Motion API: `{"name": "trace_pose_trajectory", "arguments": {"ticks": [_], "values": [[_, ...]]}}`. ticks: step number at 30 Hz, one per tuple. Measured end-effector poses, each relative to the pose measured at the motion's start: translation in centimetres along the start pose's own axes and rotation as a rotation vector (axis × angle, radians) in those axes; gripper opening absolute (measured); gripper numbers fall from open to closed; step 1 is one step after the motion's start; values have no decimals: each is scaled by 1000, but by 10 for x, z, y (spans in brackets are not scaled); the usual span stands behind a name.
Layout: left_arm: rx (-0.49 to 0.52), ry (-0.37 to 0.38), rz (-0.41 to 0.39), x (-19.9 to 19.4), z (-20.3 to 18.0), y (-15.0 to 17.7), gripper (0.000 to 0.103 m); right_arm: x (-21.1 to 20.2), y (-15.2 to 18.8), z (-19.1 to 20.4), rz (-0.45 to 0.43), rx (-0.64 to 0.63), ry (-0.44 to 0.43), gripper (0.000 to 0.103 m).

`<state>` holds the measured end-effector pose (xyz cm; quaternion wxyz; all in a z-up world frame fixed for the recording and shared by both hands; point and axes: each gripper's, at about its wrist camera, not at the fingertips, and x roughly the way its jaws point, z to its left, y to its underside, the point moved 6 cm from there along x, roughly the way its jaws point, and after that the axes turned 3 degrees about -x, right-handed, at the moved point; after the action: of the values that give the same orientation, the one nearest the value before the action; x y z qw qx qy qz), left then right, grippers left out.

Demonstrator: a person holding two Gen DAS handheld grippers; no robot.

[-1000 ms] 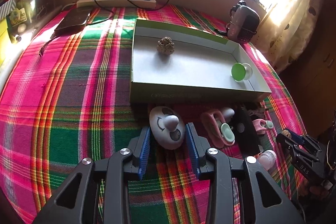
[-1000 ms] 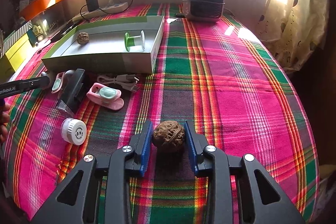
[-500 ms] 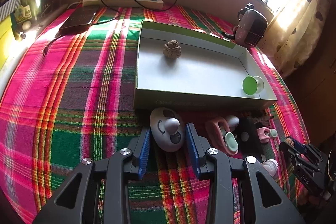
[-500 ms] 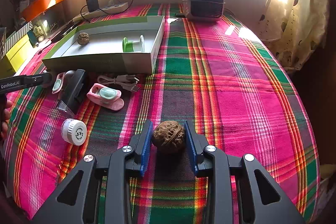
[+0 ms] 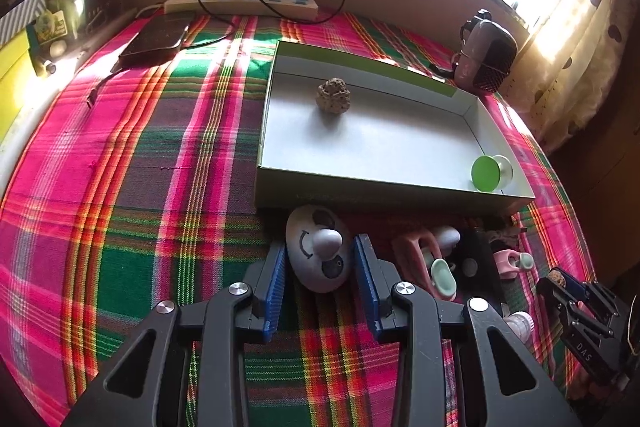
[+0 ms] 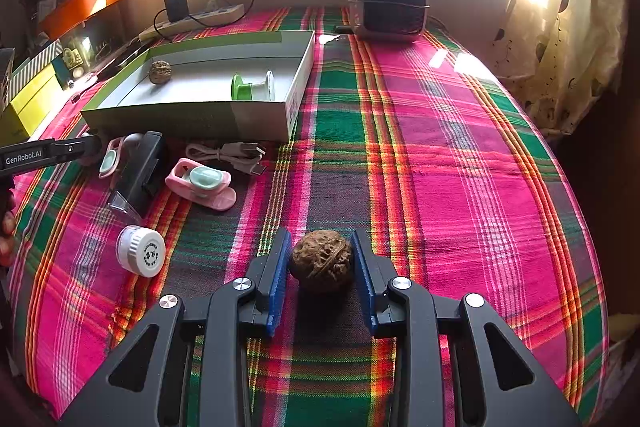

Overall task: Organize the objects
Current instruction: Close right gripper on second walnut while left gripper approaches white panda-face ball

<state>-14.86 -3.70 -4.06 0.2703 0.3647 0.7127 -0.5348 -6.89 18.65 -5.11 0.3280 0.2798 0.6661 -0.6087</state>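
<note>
A white egg-shaped toy (image 5: 320,251) with dark patches and a grey knob sits between the blue pads of my left gripper (image 5: 319,247). The jaws are closing on it, and both pads touch its sides. It overlaps the front wall of the shallow green-and-white box (image 5: 360,191). In the box lie a walnut (image 5: 333,95) and a green spool (image 5: 488,173). My right gripper (image 6: 321,235) is shut on a second walnut (image 6: 322,261), held just above the plaid cloth to the right of the box (image 6: 192,119).
Between the grippers lie pink-and-mint clips (image 6: 202,183), a black device (image 6: 140,175), a white round jar (image 6: 144,251) and a grey cable (image 6: 236,155). A small heater (image 6: 388,1) stands at the back. A power strip (image 5: 240,3) and a dark slab (image 5: 156,39) lie behind the box.
In the left wrist view the box has drifted right and down while the toy stays fixed between the pads, which have narrowed slightly. The right gripper and its walnut have not moved.
</note>
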Motion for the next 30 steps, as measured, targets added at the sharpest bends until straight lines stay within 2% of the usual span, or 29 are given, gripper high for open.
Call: {"name": "trace_pose_trajectory", "arguments": {"ticks": [8,10,30], "values": [[-12,3,-2,0,1,0,30,0,0,0,0,-1,2,32],[-13,13,-7,-2,1,0,26,0,0,0,-1,-4,5,32],[30,-20,-31,-5,-2,2,26,0,1,2,-2,-7,11,32]]}}
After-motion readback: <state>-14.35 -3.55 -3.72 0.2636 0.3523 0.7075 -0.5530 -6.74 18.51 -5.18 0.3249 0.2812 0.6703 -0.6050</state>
